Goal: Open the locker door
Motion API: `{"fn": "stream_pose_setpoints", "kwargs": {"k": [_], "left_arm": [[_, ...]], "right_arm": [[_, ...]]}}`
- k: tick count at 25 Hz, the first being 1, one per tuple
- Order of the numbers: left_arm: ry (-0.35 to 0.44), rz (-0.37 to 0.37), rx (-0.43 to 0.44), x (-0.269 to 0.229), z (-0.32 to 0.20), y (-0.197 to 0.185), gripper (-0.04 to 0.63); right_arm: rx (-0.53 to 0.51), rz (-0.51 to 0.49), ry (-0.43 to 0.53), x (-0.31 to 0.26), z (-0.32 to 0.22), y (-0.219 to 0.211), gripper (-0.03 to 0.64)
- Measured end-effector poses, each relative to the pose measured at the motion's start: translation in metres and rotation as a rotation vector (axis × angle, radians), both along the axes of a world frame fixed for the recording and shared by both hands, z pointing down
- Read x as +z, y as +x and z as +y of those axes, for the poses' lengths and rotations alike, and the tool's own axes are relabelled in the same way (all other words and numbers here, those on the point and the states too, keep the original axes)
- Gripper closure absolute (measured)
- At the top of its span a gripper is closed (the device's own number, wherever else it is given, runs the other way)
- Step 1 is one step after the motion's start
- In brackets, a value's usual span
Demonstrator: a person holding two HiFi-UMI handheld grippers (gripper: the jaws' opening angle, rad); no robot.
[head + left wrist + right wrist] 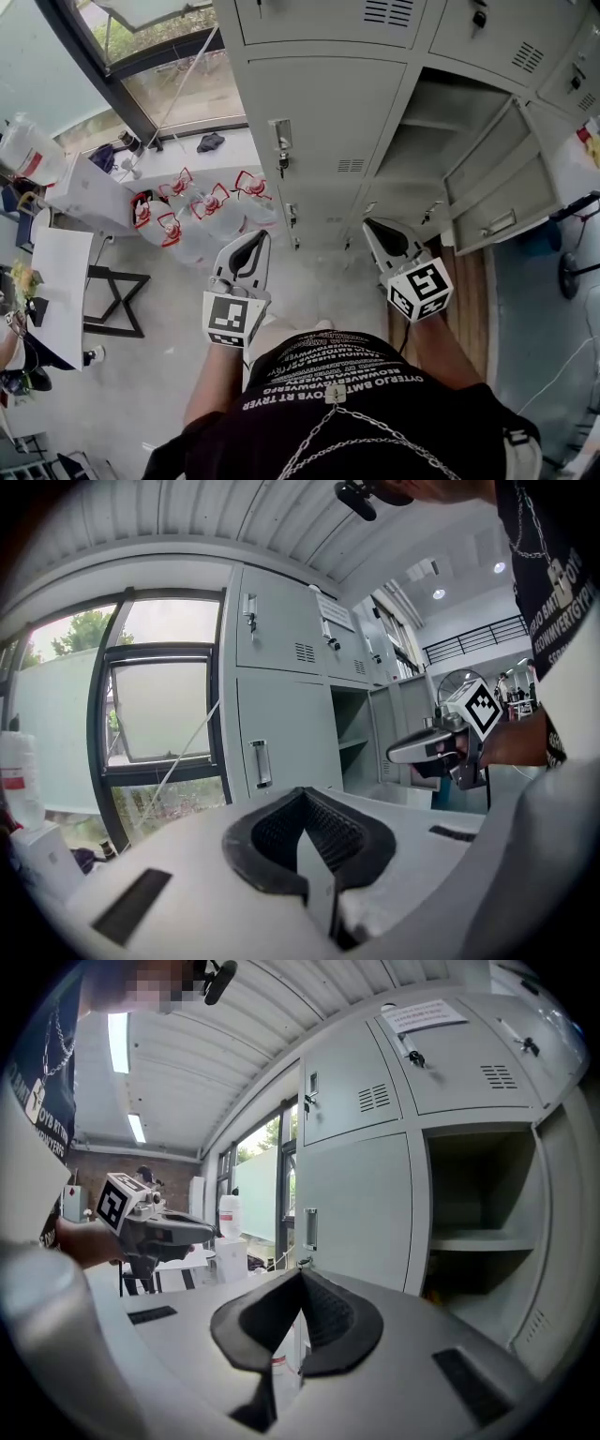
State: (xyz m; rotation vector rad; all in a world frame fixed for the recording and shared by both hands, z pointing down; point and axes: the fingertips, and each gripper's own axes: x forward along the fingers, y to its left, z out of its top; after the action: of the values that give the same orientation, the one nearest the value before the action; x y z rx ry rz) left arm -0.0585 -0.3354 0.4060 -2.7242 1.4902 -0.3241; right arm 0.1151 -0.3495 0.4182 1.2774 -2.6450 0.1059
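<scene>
A bank of grey lockers fills the far side. The closed locker door [328, 112] carries a metal handle [279, 134] on its left edge; the same door [281, 752] and handle [260, 763] show in the left gripper view, and the door [361, 1213] and handle [310, 1229] in the right gripper view. To its right a compartment [441, 141] stands open with its door [497, 187] swung out. My left gripper [261, 234] [302, 794] and right gripper [370, 225] [301, 1272] are both shut and empty, held short of the lockers.
Several water bottles with red handles [197, 206] lie on the floor by the window [159, 56]. A white table [61, 272] stands at the left, with a large clear jug [28, 150] behind it. A fan base [572, 272] is at the right edge.
</scene>
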Motion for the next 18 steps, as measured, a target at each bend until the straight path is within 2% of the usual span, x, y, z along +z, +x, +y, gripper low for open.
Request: {"fn": "stream_pose_setpoints", "kwargs": {"k": [8, 18], "left_arm": [[-0.027, 0.001, -0.022, 0.009, -0.006, -0.015, 0.597], [-0.023, -0.007, 0.032, 0.007, -0.044, -0.022, 0.597]], "right_arm": [[-0.027, -0.007, -0.015, 0.006, -0.012, -0.017, 0.621], [-0.014, -0.012, -0.026, 0.008, -0.044, -0.040, 0.620]]}}
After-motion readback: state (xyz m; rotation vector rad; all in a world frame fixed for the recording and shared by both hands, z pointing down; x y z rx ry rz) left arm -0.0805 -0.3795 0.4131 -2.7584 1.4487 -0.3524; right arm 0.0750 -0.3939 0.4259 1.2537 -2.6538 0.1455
